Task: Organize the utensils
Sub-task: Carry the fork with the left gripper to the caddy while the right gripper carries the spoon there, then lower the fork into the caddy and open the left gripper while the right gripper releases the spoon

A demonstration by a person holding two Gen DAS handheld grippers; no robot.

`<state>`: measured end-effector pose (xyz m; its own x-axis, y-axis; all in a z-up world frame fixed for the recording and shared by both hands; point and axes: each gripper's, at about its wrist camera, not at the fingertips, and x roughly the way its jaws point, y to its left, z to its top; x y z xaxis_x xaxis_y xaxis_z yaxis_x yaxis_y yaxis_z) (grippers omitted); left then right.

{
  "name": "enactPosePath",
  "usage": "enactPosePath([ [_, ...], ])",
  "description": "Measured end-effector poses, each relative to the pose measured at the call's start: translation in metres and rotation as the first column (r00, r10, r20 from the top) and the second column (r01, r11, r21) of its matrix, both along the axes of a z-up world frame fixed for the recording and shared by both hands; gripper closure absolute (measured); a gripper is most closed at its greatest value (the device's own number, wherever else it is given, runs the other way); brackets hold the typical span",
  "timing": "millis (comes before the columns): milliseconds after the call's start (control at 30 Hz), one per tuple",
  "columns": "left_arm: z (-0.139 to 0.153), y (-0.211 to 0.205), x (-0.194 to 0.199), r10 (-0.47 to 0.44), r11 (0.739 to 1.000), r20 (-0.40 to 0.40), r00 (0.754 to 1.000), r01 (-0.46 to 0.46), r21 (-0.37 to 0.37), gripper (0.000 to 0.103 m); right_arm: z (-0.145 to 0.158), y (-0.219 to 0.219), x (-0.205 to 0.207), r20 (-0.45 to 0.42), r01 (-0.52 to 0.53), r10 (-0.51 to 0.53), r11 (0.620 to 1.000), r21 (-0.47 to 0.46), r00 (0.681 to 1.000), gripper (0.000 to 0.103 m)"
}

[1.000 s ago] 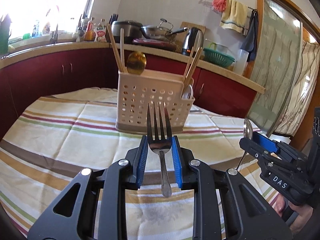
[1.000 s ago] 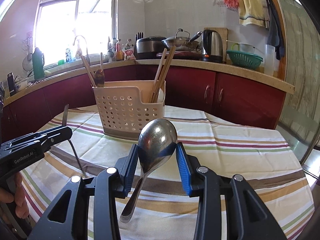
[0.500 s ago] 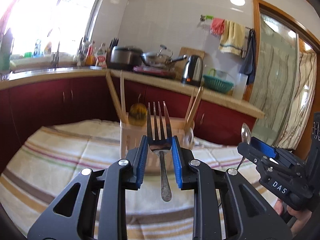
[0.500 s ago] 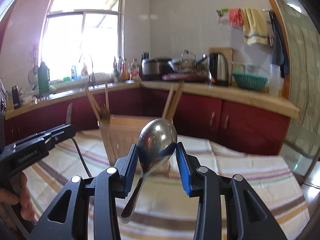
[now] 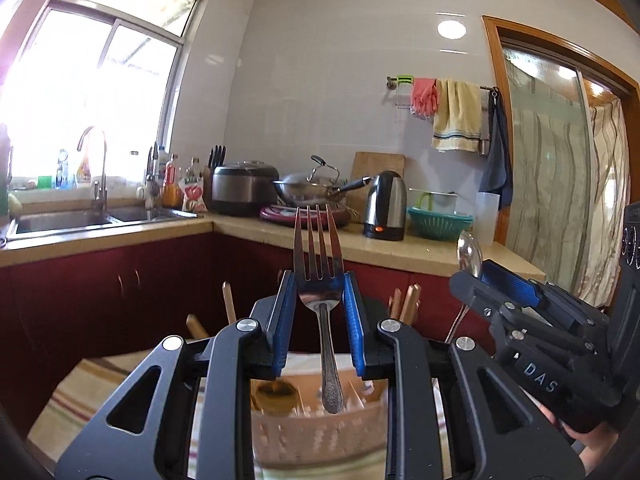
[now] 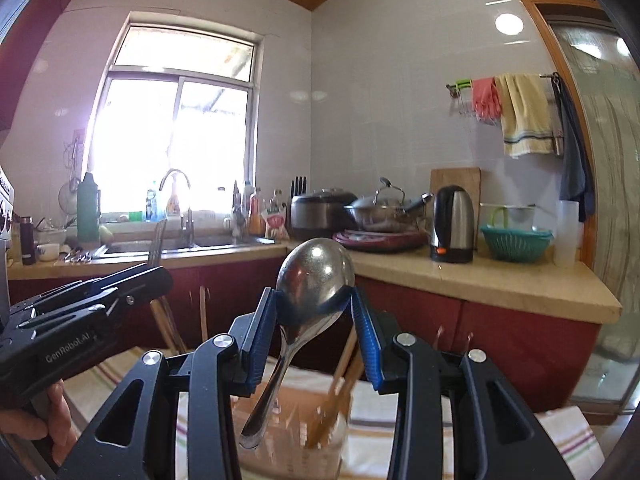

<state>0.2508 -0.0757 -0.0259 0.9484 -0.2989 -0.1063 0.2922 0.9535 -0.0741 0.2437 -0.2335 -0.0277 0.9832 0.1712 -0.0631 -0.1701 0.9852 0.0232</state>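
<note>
My left gripper (image 5: pixel 319 284) is shut on a steel fork (image 5: pixel 318 256), tines up, handle hanging down over the beige perforated utensil caddy (image 5: pixel 320 436) just below. My right gripper (image 6: pixel 314 300) is shut on a steel spoon (image 6: pixel 316 276), bowl up, handle hanging tilted over the same caddy (image 6: pixel 288 440). Wooden chopsticks (image 6: pixel 340 384) and a wooden spoon (image 5: pixel 276 394) stand in the caddy. The right gripper also shows at the right of the left wrist view (image 5: pixel 492 284), the left gripper at the left of the right wrist view (image 6: pixel 160 276).
The caddy stands on a striped tablecloth (image 5: pixel 72 408). Behind it a red-fronted kitchen counter (image 6: pixel 480 280) carries a kettle (image 5: pixel 386 206), a wok, a rice cooker and a green basket. A sink (image 5: pixel 60 220) lies under the window.
Both grippers have risen and come forward over the caddy, which has dropped from mid-frame to the bottom edge of both views. Fork and spoon stay gripped.
</note>
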Motion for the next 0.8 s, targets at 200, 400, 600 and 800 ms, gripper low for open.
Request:
enactPosePath([
  [200, -0.002, -0.007, 0.031, 0.016, 1.0, 0.01, 1.0, -0.016, 0.015, 0.079, -0.013, 0.002, 0.031, 0.012, -0.001, 0.001, 1.0, 0.015, 1.0, 0.064],
  [400, -0.016, -0.01, 0.049, 0.027, 0.998, 0.012, 1.0, -0.027, 0.05, 0.079, -0.032, 0.006, 0.052, 0.015, -0.001, 0.001, 1.0, 0.007, 1.0, 0.064],
  [600, -0.034, -0.008, 0.059, 0.03, 0.997, -0.01, 0.999, -0.029, 0.066, 0.079, -0.048, 0.014, 0.062, 0.011, -0.021, 0.022, 1.0, -0.02, 1.0, 0.064],
  [800, -0.047, -0.003, 0.064, 0.044, 0.996, -0.018, 0.999, -0.042, 0.074, 0.079, -0.065, 0.022, 0.068, -0.015, -0.03, 0.029, 0.998, -0.064, 0.999, 0.064],
])
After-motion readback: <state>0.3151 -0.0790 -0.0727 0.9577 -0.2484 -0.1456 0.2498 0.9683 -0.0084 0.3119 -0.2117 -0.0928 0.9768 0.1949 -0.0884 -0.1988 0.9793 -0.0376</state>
